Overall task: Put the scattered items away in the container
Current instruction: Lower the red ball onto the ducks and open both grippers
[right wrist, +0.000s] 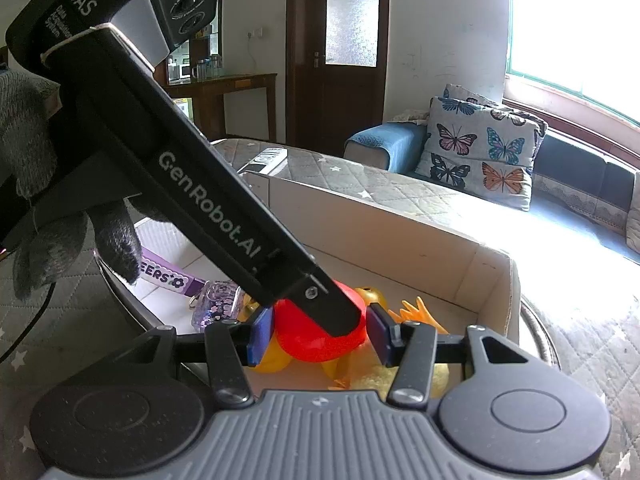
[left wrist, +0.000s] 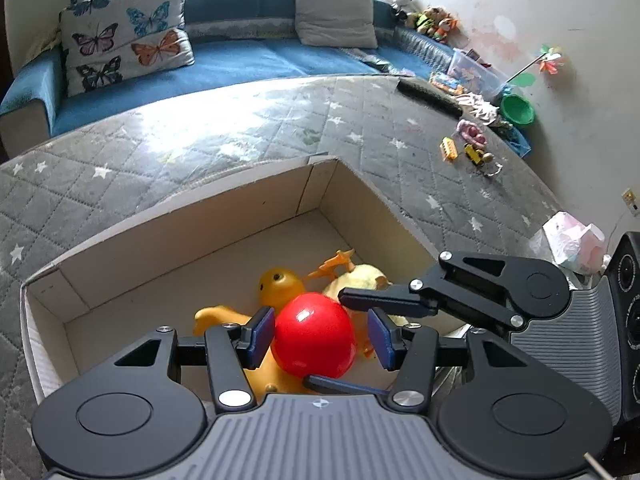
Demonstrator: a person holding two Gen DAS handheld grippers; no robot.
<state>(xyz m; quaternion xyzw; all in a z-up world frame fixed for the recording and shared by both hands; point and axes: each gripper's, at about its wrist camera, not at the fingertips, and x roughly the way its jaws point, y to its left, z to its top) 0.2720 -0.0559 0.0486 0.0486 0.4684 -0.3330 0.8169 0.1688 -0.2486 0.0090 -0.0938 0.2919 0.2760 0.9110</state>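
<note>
Here, the left gripper [left wrist: 320, 338] reaches over the cardboard box [left wrist: 192, 236], its blue pads [left wrist: 262, 334] spread apart on either side of the red ball [left wrist: 314, 336]. The left pad looks to touch the ball's side, while a visible gap separates the right pad from it, so the ball is not clamped. The ball lies inside the box on top of yellow rubber ducks [left wrist: 276, 282], with an orange toy [left wrist: 334, 264] and a pale yellow soft toy [left wrist: 362, 278] just beyond the fingertips. The right gripper [left wrist: 380, 300] enters from the right, its tips just above and behind the ball.

From the right wrist view, the right gripper [right wrist: 320, 334] also has its pads [right wrist: 260, 334] held apart, the red ball [right wrist: 316, 340] sitting between and beyond them. The left gripper's black body [right wrist: 224, 208] crosses diagonally in front, printed "GenRobot.AI", with "DAS" readable nearer the top. A gloved hand [right wrist: 44, 184] grips it. Left of the fingers lies a purple strap [right wrist: 168, 278] showing the letters "EERS", joined to a glittery keychain [right wrist: 218, 304]. The box wall [right wrist: 400, 228] stands beyond the fingertips.
</note>
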